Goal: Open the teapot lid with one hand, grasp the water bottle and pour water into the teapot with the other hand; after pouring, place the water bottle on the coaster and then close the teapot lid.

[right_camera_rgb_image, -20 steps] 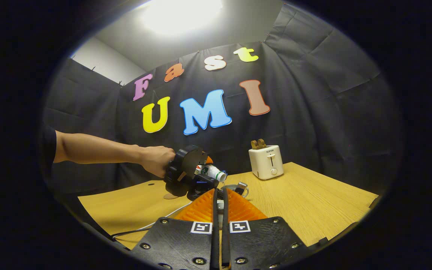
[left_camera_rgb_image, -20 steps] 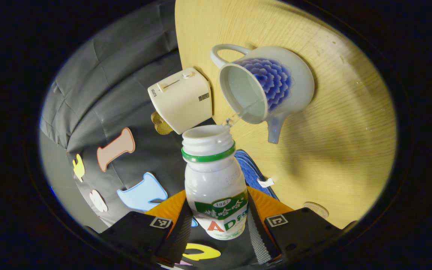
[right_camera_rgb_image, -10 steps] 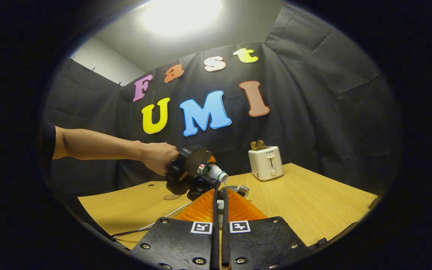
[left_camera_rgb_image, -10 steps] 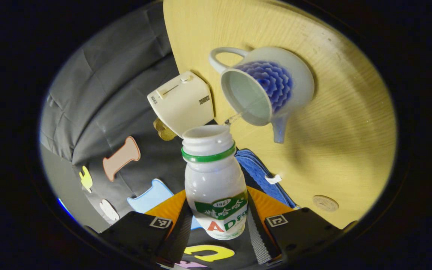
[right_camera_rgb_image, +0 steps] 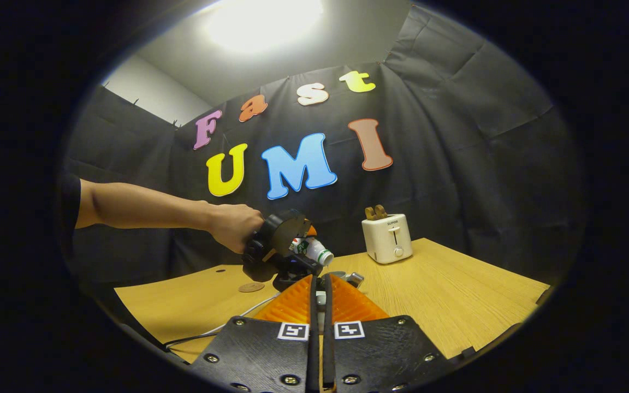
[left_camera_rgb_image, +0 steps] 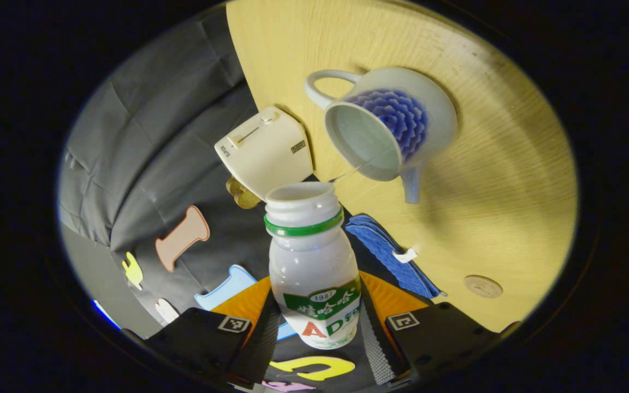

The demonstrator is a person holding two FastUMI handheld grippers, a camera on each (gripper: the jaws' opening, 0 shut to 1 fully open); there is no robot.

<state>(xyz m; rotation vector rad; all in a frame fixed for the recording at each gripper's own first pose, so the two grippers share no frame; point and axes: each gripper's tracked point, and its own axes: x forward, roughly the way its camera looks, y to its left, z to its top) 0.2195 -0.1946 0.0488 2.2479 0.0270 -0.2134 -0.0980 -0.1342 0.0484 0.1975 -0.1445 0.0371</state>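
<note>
Left gripper [left_camera_rgb_image: 314,327] is pinching the tipped water bottle [left_camera_rgb_image: 313,273], its mouth pointing at the open teapot [left_camera_rgb_image: 385,128]; right gripper [right_camera_rgb_image: 319,297] is pinching something small, likely the lid.

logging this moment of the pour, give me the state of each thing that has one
water bottle: uncapped, tipped toward the teapot, thin stream leaving its mouth
teapot: lid off, mouth open, upright on the table
left gripper: jaws shut on the water bottle
right gripper: jaws nearly closed on a small pale thing, probably the lid
coaster: bare
toaster: toast sticking up from its slot
</note>
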